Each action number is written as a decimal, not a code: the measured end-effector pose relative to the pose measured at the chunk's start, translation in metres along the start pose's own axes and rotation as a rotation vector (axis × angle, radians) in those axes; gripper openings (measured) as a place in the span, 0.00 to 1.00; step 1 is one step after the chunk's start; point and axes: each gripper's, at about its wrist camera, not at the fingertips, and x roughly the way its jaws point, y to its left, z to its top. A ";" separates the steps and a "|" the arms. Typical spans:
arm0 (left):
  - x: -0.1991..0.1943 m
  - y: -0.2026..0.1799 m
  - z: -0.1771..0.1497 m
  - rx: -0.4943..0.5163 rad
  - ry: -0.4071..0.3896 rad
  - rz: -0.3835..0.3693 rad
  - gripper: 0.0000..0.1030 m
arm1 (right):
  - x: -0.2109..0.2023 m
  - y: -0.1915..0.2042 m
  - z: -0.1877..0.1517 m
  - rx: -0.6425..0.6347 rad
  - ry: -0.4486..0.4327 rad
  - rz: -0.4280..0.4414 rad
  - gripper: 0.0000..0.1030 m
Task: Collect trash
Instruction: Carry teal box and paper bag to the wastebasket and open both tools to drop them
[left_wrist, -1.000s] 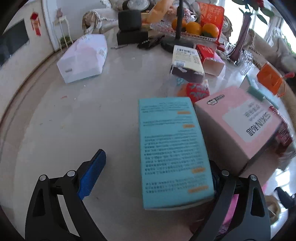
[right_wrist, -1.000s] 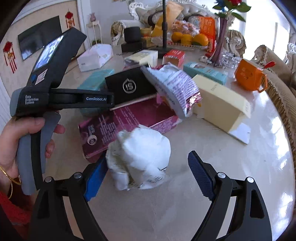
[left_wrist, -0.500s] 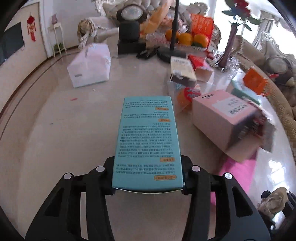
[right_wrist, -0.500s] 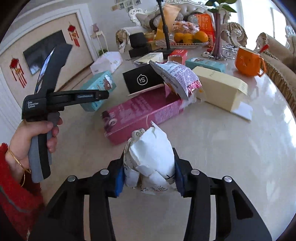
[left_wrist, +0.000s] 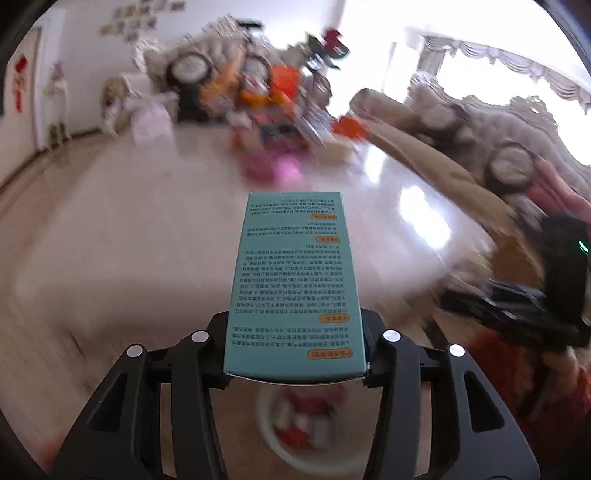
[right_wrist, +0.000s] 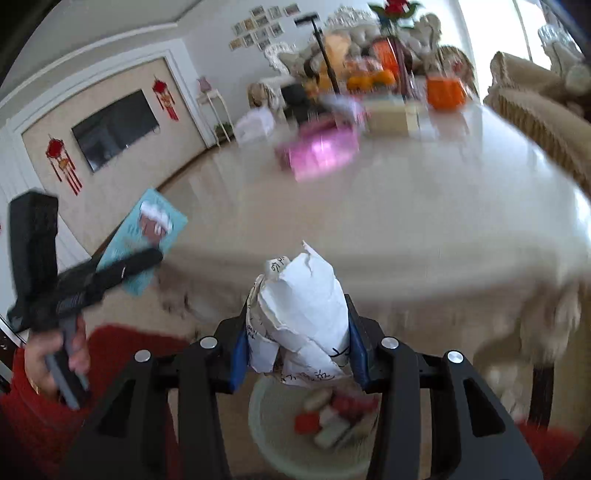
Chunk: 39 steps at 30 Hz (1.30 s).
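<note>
My left gripper (left_wrist: 295, 363) is shut on a teal printed box (left_wrist: 293, 280) and holds it in the air off the near edge of the table. The box also shows in the right wrist view (right_wrist: 147, 236), held by the left gripper. My right gripper (right_wrist: 295, 354) is shut on a crumpled white paper ball (right_wrist: 303, 314). A round white trash bin (right_wrist: 269, 439) with several scraps inside sits on the floor right below both grippers; it also shows blurred in the left wrist view (left_wrist: 273, 435).
The round marble table (right_wrist: 424, 206) carries a pink box (right_wrist: 317, 151), a cream box (right_wrist: 391, 114), an orange mug (right_wrist: 445, 92) and fruit at the back. A beige sofa (right_wrist: 535, 107) stands at the right. The person's red sleeve (right_wrist: 110, 354) is at the left.
Both grippers have pulled back off the table with their loads and now hang over the trash bin. One second ago both were open around their objects.
</note>
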 end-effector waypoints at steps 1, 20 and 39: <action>0.005 -0.010 -0.023 0.017 0.031 -0.009 0.46 | 0.005 -0.001 -0.014 0.013 0.033 0.008 0.41; 0.134 -0.028 -0.154 0.054 0.378 0.094 0.87 | 0.103 -0.016 -0.112 0.017 0.327 -0.220 0.75; 0.134 -0.013 -0.153 -0.038 0.346 0.024 0.92 | 0.103 -0.041 -0.119 0.130 0.363 -0.258 0.76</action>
